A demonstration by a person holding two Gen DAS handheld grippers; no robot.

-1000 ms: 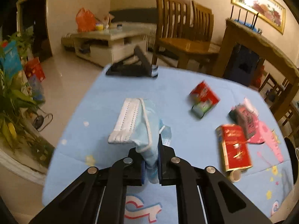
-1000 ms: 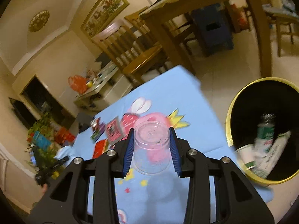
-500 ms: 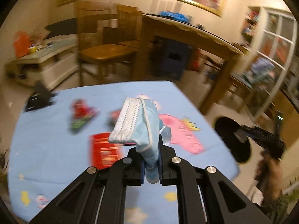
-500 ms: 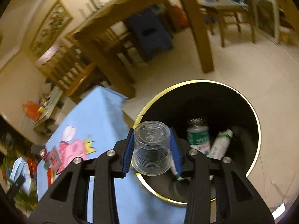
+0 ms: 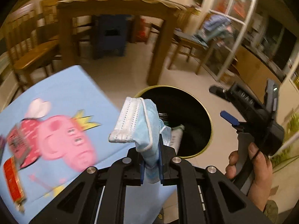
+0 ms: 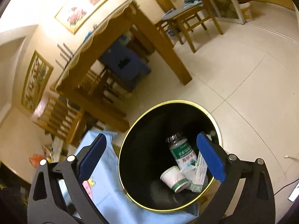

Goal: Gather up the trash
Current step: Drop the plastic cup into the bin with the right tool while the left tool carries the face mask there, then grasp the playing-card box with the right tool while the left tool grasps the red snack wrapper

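My left gripper [image 5: 151,149] is shut on a crumpled blue face mask [image 5: 138,123], held over the table corner right beside the black, gold-rimmed bin [image 5: 209,117]. In the right wrist view my right gripper [image 6: 151,140] hangs over the bin [image 6: 130,130]; its jaws are opening wide with nothing between them. The same gripper [image 5: 217,101] shows in the left wrist view, held by a hand [image 5: 256,168]. Inside the bin lie a green-labelled bottle [image 6: 182,151], a paper cup [image 6: 172,178] and a carton [image 6: 200,173]. The clear cup cannot be made out.
The blue cartoon tablecloth [image 5: 65,89] carries a red packet [image 5: 18,141] and a red box [image 5: 12,179] at its left. Beyond the bin stand a wooden dining table [image 6: 149,28], chairs [image 6: 188,16], a blue stool [image 6: 125,65] and tiled floor [image 6: 243,84].
The left gripper swung right across the table to the bin's edge, still holding the mask. The right gripper moved over the bin and spread its jaws; the clear cup has left them.
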